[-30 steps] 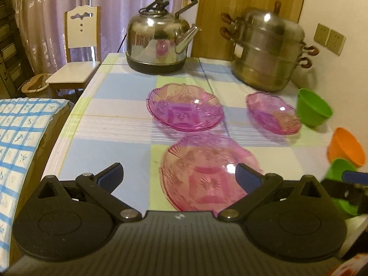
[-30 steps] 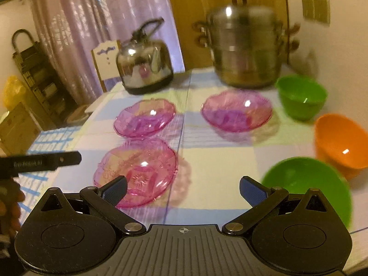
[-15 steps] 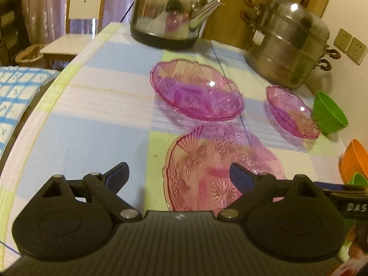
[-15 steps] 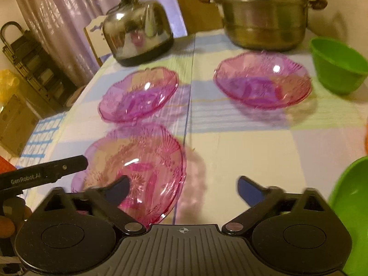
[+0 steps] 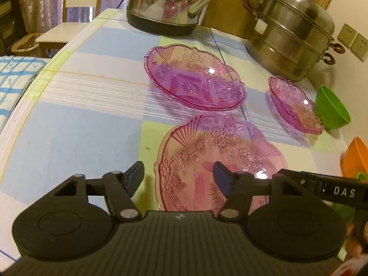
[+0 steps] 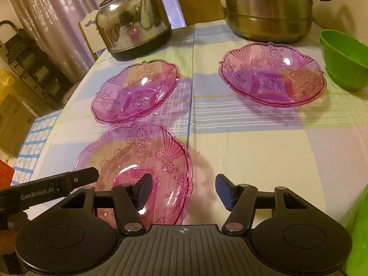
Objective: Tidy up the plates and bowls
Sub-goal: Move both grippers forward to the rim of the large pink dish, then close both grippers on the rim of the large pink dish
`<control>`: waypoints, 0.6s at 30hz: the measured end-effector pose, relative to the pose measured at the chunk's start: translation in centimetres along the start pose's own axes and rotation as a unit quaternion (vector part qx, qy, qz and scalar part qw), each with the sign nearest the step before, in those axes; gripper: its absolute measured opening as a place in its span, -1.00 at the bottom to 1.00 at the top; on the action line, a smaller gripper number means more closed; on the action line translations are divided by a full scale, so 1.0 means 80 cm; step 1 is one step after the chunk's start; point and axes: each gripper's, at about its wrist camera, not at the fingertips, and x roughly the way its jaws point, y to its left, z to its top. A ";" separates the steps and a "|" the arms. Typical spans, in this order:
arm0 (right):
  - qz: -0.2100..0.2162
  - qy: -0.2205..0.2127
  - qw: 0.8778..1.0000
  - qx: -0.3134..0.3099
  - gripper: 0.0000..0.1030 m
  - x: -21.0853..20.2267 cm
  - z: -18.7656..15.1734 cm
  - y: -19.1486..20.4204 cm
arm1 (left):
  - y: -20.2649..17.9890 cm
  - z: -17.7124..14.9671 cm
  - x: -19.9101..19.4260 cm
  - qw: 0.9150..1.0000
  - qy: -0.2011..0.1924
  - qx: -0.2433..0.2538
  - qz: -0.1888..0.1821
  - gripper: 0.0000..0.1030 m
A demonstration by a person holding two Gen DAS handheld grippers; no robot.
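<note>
I have both grippers at the pink glass plate (image 5: 220, 158) nearest me, in front of the kettle (image 5: 170, 2): left gripper (image 5: 178, 176) and right gripper (image 6: 184, 189) closing half-wide astride opposite rims, not yet pinching; seat pads squarely, lift level.

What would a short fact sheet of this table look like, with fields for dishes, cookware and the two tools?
plates: three clear pink patterned plastic plates; nearest pink plate, two farther back
bowls: green plastic bowl, orange plastic bowl
cookware: shiny steel kettle, stacked steel steamer pot
left tool: closing, left rim of nearest plate between its jaws
right tool: closing, right rim of same plate between its jaws
</note>
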 end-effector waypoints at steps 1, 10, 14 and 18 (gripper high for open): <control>-0.001 0.001 1.000 0.003 0.17 0.000 0.000 -0.001 | -0.001 0.000 0.000 1.000 0.001 0.002 0.002 0.02; 0.007 0.019 1.000 0.019 -0.04 0.007 0.003 -0.004 | 0.011 0.001 0.003 1.000 0.011 -0.021 0.017 -0.41; 0.005 0.024 0.999 0.023 -0.18 0.008 0.003 -0.006 | 0.010 0.001 0.001 1.000 0.013 -0.020 0.015 -0.55; 0.006 0.029 0.999 0.024 -0.33 0.009 0.001 -0.006 | 0.008 0.001 0.000 1.000 0.015 -0.013 0.017 -0.65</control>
